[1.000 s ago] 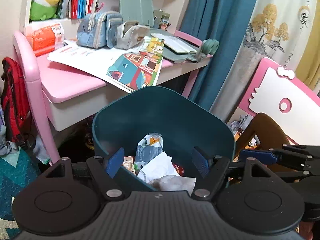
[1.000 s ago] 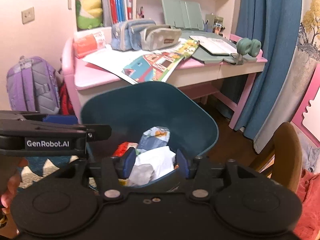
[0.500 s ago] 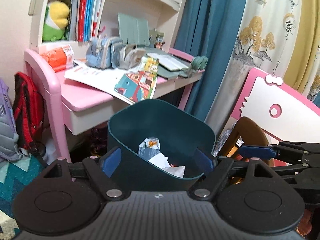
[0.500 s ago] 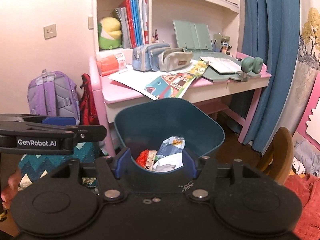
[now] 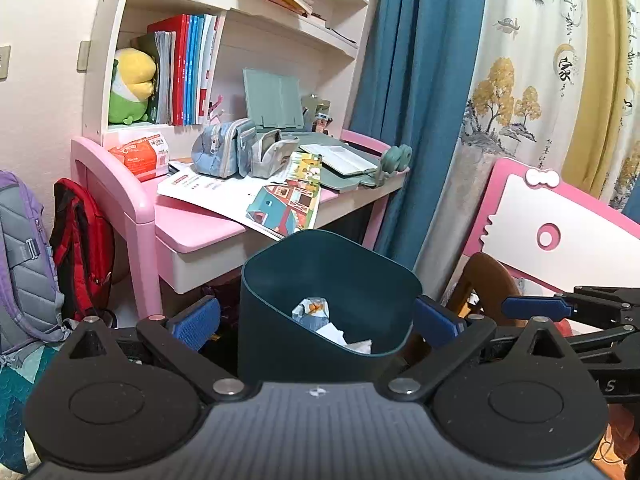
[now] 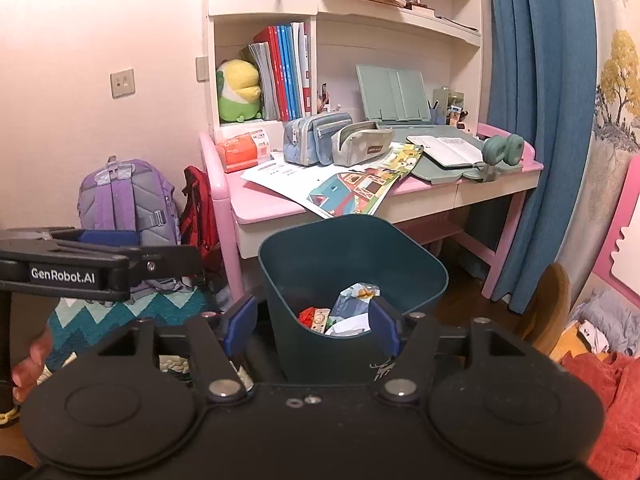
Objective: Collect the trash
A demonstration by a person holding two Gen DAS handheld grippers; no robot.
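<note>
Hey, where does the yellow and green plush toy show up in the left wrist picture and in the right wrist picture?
Left wrist view: the plush toy sits upper left, in the lowest shelf cubby beside the upright books.
Right wrist view: the plush toy sits upper centre-left, in the same cubby left of the books.
Shared landmark: the dark teal trash bin on the floor in front of the pink desk.
</note>
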